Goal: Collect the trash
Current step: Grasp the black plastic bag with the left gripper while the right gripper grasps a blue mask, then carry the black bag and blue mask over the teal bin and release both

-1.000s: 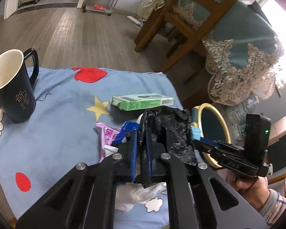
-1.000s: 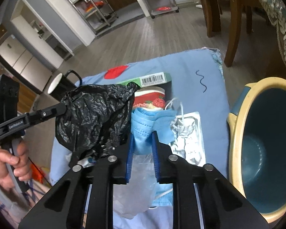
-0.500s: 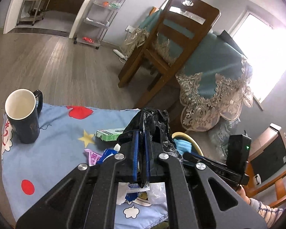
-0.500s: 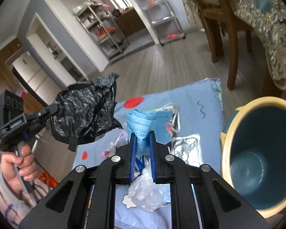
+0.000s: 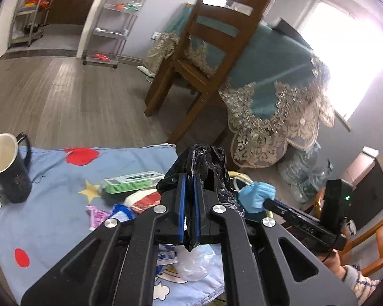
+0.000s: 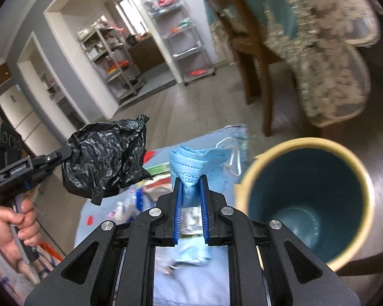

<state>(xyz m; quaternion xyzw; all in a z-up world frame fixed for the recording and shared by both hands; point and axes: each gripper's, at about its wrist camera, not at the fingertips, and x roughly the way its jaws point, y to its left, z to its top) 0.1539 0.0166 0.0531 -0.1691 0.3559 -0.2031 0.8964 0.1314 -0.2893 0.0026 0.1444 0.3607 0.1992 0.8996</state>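
Observation:
My left gripper (image 5: 189, 186) is shut on a crumpled black plastic bag (image 5: 204, 163), held up above the blue cloth (image 5: 51, 193); the bag also shows in the right wrist view (image 6: 107, 155). My right gripper (image 6: 191, 186) is shut on a blue face mask (image 6: 194, 163), lifted off the cloth just left of the blue bin with a yellow rim (image 6: 309, 201). The mask also shows in the left wrist view (image 5: 258, 196), with the bin's rim (image 5: 240, 176) mostly hidden behind the bag.
On the cloth lie a green box (image 5: 130, 185), a red and white packet (image 5: 143, 201), a pink wrapper (image 5: 99, 215), clear plastic (image 5: 194, 262) and a black mug (image 5: 10, 168). A wooden chair (image 5: 212, 58) and a lace-edged table (image 5: 280, 76) stand beyond.
Both grippers have risen from the cloth with their loads. The right gripper with the mask has moved toward the bin; the left gripper with the black bag has lifted higher.

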